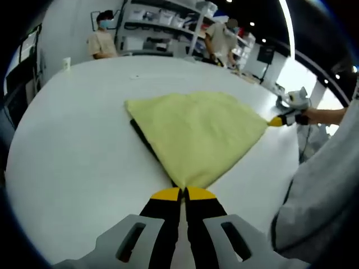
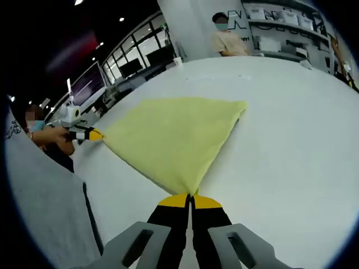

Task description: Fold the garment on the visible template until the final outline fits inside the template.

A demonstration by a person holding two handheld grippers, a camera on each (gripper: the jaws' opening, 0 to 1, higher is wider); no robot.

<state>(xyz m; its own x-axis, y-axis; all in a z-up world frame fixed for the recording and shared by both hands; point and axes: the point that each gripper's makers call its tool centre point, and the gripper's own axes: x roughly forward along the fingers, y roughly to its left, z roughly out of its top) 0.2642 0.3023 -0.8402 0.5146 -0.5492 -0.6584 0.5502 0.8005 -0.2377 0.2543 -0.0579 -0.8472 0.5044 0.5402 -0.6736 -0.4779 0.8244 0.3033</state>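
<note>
White and round, the table (image 1: pixel 73 157) sits in a bright workroom, and both grippers work over it from the near edge. The left gripper (image 1: pixel 183 193) has its jaws pinched together on one corner of the yellow cloth (image 1: pixel 196 134), right at its tips. The right gripper (image 2: pixel 190 199) is clamped the same way on another corner; from the left gripper view it shows off to the right (image 1: pixel 277 120), at the far end of the cloth's near edge.

Held by two corners and drawn apart, the cloth (image 2: pixel 174 134) stretches taut between them and fans out ahead of the jaws into a broad wedge, its far corners lying on the table. I'd judge the pull keeps the edge straight so a fold can be carried over cleanly.

Just left of the left gripper's corner, a dark edge (image 1: pixel 145 141) peeks from under the cloth; that is probably the template, so the cloth lies over it.

Beyond the cloth the tabletop runs on to shelving (image 1: pixel 162 25) with boxes, and two people stand at the table's far side. A pillar and windows close the room behind.
</note>
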